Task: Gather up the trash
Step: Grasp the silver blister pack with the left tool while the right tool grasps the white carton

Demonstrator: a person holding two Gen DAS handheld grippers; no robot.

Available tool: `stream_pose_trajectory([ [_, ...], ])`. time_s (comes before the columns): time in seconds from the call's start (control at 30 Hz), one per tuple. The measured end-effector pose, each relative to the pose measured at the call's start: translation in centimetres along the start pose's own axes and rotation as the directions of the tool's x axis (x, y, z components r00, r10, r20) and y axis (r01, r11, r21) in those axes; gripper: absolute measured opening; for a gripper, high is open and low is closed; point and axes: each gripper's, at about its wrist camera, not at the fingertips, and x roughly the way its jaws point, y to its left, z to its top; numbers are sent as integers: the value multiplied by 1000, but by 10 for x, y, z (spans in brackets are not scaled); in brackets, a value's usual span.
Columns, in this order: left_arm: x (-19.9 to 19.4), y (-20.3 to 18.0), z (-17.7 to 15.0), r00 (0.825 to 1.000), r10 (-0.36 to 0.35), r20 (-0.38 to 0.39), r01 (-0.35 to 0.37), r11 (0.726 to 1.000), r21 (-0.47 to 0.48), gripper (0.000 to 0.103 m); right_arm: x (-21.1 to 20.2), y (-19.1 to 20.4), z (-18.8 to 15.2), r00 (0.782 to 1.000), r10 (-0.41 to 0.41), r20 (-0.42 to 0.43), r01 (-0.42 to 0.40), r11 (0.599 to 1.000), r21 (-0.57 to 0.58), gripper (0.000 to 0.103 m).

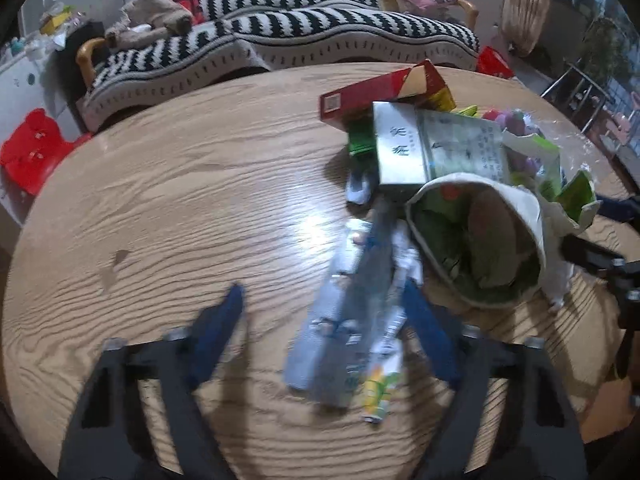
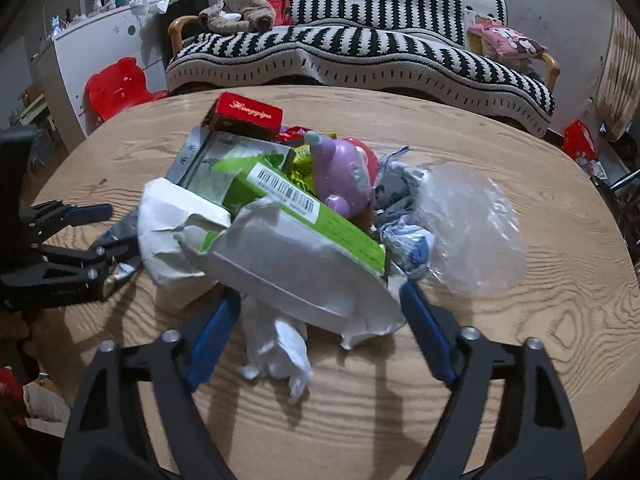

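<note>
A heap of trash lies on the round wooden table (image 1: 180, 184). In the left wrist view, a crumpled blue-silver wrapper (image 1: 348, 320) lies between the blue fingers of my left gripper (image 1: 326, 312); the jaws are open and the left finger stands clear of it. In the right wrist view, my right gripper (image 2: 320, 312) is open around a torn white paper bowl (image 2: 300, 276), with a crumpled white tissue (image 2: 276, 348) under it. The bowl (image 1: 480, 240) lies tipped on its side. My left gripper (image 2: 112, 228) shows at the left edge.
The heap also holds a green box (image 2: 312, 208), a red box (image 2: 248, 114), a silver box (image 1: 400, 148), a purple toy (image 2: 344, 176) and a clear plastic bag (image 2: 472, 224). A striped sofa (image 2: 360, 52) stands behind the table, with a red stool (image 2: 116, 88) to the left.
</note>
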Motion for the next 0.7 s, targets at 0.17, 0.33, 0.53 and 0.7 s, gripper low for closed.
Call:
stream_pose_trajectory([
  [0.17,-6,-7,6,1000,-26,-5,26,1000,-10,26,-4,-3,3,1000,15,16,-15,1000,16,25],
  [0.33,-26,0,10,999,-37,24,38,997,-67,21,-41,-17,9,993,49,109,-56,996,69,24],
  [0.53,-42,7,12,997,-55,52,62,988,-139,20,-61,-35,6,990,87,112,-102,986,134,24],
  [0.7,-23,-1,2,998,-62,-4,61,990,-130,21,-43,-39,-7,997,81,20,-83,986,146,24],
])
